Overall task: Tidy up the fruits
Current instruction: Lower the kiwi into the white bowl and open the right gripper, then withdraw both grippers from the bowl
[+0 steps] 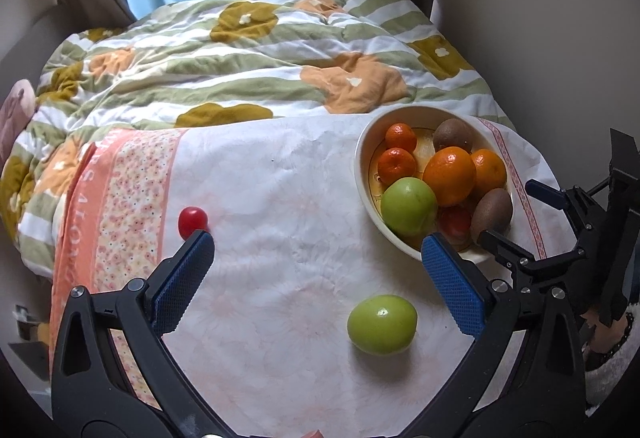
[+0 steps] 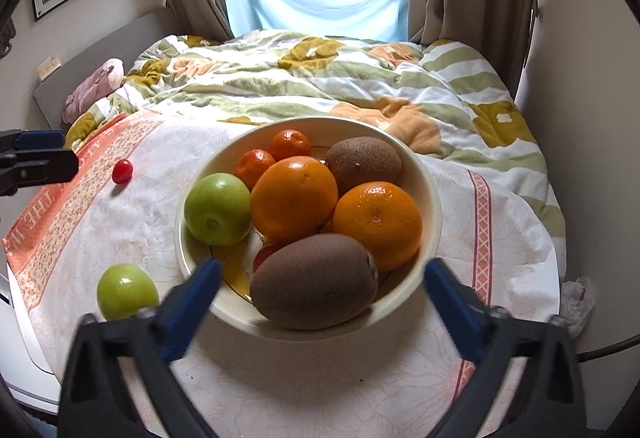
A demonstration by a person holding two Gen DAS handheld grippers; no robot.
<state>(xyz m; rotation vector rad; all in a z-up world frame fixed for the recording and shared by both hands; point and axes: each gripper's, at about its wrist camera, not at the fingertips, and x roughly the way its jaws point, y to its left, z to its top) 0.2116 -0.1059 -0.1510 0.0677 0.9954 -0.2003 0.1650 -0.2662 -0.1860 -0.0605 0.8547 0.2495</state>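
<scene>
Both my grippers, left gripper (image 1: 318,238) and right gripper (image 2: 322,272), gape empty; I'd straddle the loose green apple (image 1: 382,324) squarely, squeeze gently; the bowl (image 1: 362,166) is probably nearly full.

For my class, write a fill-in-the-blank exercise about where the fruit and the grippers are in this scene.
1. The cream bowl holds ____ kiwis.
2. Outside the bowl lie a green fruit and a small ____ tomato.
3. The fingers of the right gripper stand ____, holding nothing.
4. The fruit nearest the right gripper is a ____.

Missing words: two; red; open; kiwi
</scene>
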